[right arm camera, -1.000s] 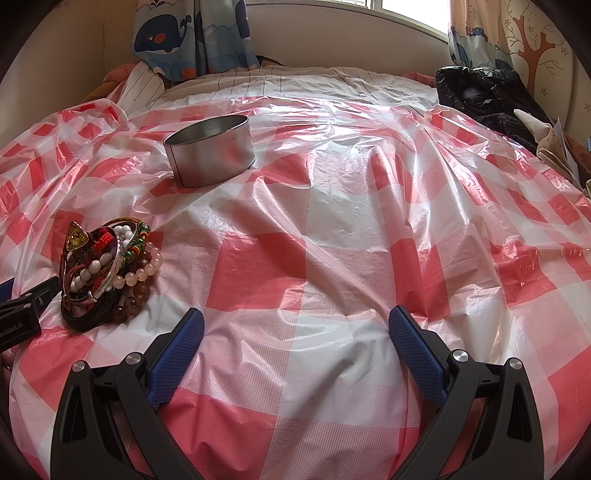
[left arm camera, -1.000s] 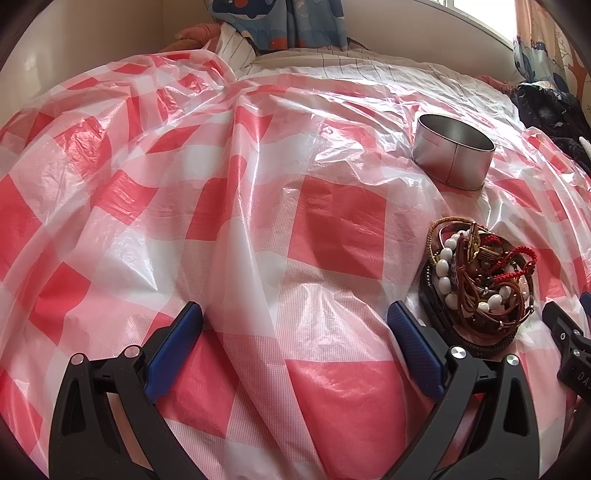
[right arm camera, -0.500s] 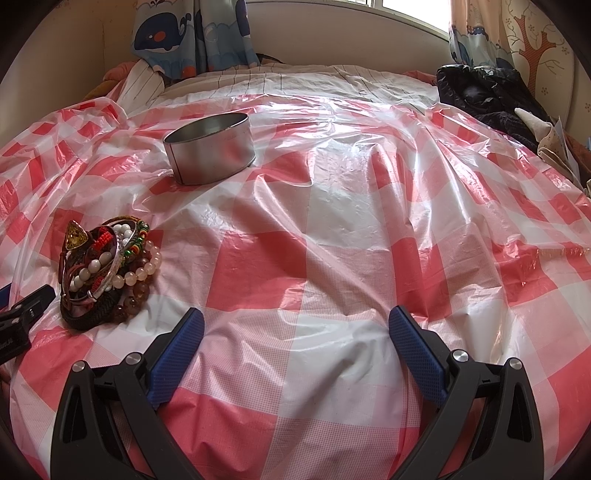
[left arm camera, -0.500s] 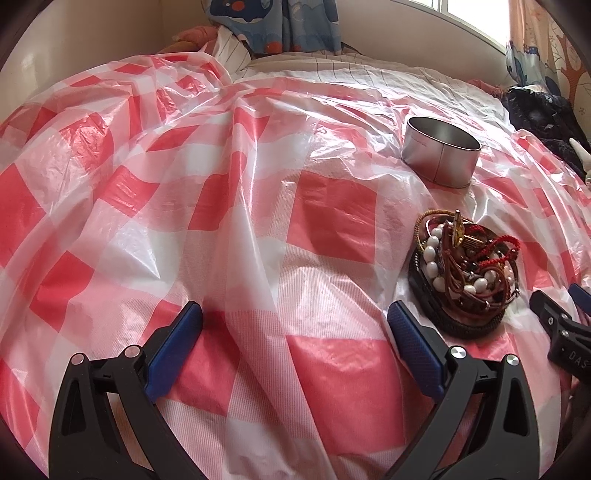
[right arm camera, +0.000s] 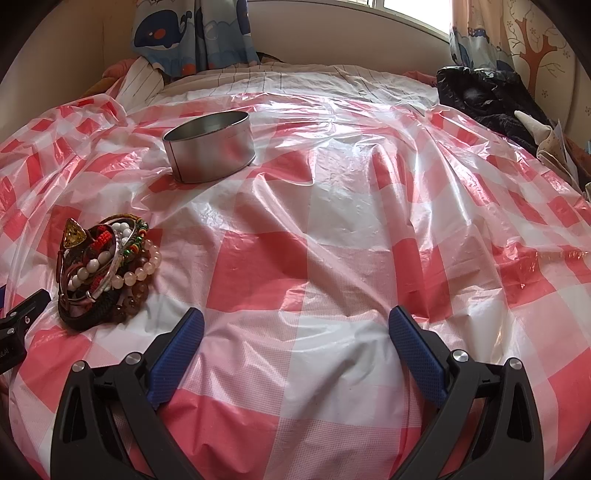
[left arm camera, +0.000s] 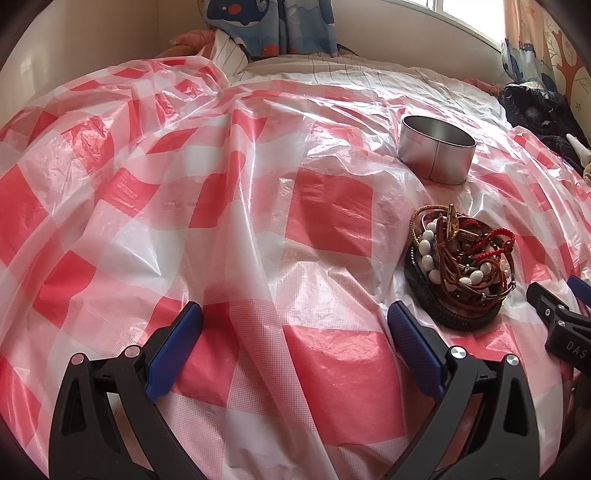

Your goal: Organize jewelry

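we've got two grippers up, and both sit with their jaws spread wide and nothing between them. the left gripper (left arm camera: 295, 332) shows two blue-padded fingers (left arm camera: 173, 347) over the checked sheet, gripping nothing. the right gripper (right arm camera: 295, 332) is the same story: two blue pads (right arm camera: 417, 354), parted, bare plastic in the gap.

moving outward, one heap of jewelry (left arm camera: 461, 266) lies just beyond the left gripper's right finger, close but not touching it. from the right wrist view the same heap (right arm camera: 105, 269) sits off to the left of that gripper's left finger. we count one pile only; inside it we make out a white bead string, a pale pink bead bracelet, a red cord, a metal bangle, a thick black band at the bottom and a yellow triangular stone. the exact number of pieces we cannot tell, they are tangled.

further out, one round metal tin (right arm camera: 210, 147), open on top, stands upright on the sheet, well apart from the heap and nearer the far edge of the red-and-white plastic sheet (right arm camera: 332, 229).

at the far edge of the bed hang two curtains, one with a whale (right arm camera: 192, 33), one with a tree (right arm camera: 517, 40). one dark bundle of clothing (right arm camera: 484, 96) sits at the far right corner.
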Demonstrator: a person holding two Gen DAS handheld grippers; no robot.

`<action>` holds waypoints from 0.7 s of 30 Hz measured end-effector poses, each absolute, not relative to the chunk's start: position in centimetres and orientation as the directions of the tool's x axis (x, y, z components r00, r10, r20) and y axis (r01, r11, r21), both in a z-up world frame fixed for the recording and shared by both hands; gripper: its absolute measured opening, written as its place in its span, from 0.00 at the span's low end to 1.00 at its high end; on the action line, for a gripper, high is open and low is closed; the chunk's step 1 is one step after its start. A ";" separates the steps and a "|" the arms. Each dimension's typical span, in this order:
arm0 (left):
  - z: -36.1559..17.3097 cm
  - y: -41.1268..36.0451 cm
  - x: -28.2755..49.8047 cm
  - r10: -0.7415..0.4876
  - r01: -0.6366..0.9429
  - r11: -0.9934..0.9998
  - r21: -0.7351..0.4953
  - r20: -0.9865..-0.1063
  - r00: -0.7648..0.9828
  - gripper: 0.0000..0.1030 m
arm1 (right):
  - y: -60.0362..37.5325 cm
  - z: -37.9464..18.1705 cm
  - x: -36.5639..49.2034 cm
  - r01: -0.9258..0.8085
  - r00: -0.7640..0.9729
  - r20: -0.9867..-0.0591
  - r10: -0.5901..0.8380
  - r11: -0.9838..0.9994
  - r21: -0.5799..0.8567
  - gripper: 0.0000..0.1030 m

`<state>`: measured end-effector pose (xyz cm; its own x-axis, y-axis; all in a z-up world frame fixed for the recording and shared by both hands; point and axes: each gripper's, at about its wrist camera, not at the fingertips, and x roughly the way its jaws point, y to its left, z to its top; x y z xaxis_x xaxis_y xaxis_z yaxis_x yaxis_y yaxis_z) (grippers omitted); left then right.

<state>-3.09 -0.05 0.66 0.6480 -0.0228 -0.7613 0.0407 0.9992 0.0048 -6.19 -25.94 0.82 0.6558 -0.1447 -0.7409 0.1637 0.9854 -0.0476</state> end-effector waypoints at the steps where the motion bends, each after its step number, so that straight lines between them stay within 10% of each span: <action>1: 0.7 -0.1 -3.1 -0.020 0.040 0.999 0.008 -0.761 0.648 0.93 | -26.0 0.8 -6.2 0.164 0.656 -0.741 -0.144 0.985 -0.047 0.93; 21: 0.7 -0.2 -3.0 -0.016 0.040 0.999 0.013 -0.762 0.648 0.93 | -26.0 0.9 -6.1 0.163 0.654 -0.742 -0.144 0.986 -0.048 0.93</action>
<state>-3.03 -0.17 0.67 0.6479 -0.0158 -0.7615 0.0397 0.9991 0.0130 -6.09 -25.99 0.90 0.6544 -0.1438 -0.7423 0.1627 0.9855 -0.0476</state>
